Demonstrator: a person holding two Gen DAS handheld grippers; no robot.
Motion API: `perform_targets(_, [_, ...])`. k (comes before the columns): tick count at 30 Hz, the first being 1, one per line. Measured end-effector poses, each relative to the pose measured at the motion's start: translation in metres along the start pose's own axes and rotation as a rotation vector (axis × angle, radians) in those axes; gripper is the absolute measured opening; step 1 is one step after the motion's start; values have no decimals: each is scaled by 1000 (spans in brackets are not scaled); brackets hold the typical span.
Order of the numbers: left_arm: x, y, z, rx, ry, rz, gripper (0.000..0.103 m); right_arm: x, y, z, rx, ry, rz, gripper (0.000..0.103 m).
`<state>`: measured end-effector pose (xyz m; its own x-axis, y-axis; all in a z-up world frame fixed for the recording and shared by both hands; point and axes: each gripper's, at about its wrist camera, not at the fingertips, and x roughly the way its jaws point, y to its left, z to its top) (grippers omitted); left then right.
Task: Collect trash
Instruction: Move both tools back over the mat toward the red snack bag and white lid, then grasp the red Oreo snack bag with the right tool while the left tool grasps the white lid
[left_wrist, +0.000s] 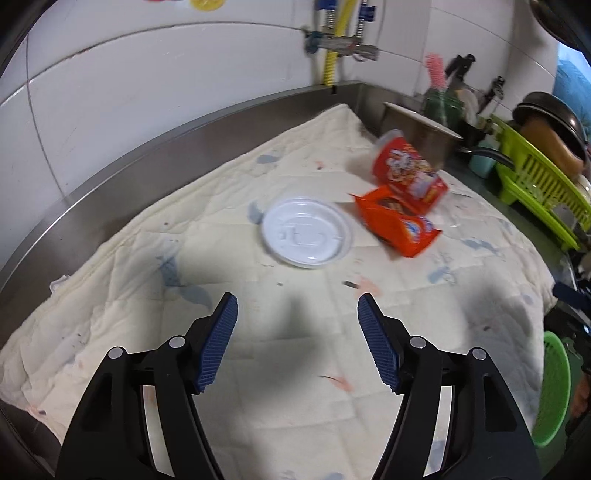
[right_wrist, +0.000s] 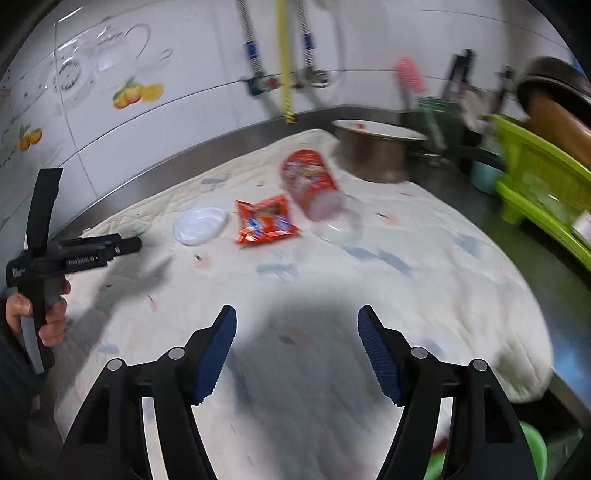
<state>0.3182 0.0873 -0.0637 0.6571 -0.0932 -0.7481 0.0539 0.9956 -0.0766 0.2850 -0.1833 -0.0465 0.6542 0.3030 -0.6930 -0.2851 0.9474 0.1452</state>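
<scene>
A white plastic lid (left_wrist: 306, 232) lies flat on a quilted cream cloth (left_wrist: 258, 332). Right of it lie an orange snack packet (left_wrist: 400, 225) and a red printed cup (left_wrist: 404, 170) on its side. My left gripper (left_wrist: 297, 314) is open and empty, hovering short of the lid. In the right wrist view the lid (right_wrist: 199, 225), the packet (right_wrist: 264, 219) and the cup (right_wrist: 314, 182) lie farther off. My right gripper (right_wrist: 296, 325) is open and empty above the cloth. The left gripper (right_wrist: 122, 245) shows at the left, held by a hand.
A steel pot (right_wrist: 373, 155) stands behind the cup. A lime dish rack (left_wrist: 535, 192) with pans stands at the right. A green basket (left_wrist: 552, 391) sits past the cloth's right edge. A steel counter rim (left_wrist: 166, 155) and tiled wall run behind.
</scene>
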Motion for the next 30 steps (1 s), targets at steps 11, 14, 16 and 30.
perform_targets(11, [15, 40, 12, -64, -8, 6, 74, 102, 30, 69, -120, 68, 75, 78])
perform_targets(14, [16, 42, 17, -55, -16, 9, 77, 123, 33, 82, -136, 76, 71, 79])
perform_targets(16, [18, 42, 19, -43, -16, 11, 79, 139, 33, 89, -141, 95, 78, 81])
perform_targets(30, [62, 29, 48, -31, 37, -8, 65, 196, 24, 91, -100, 183, 59, 65])
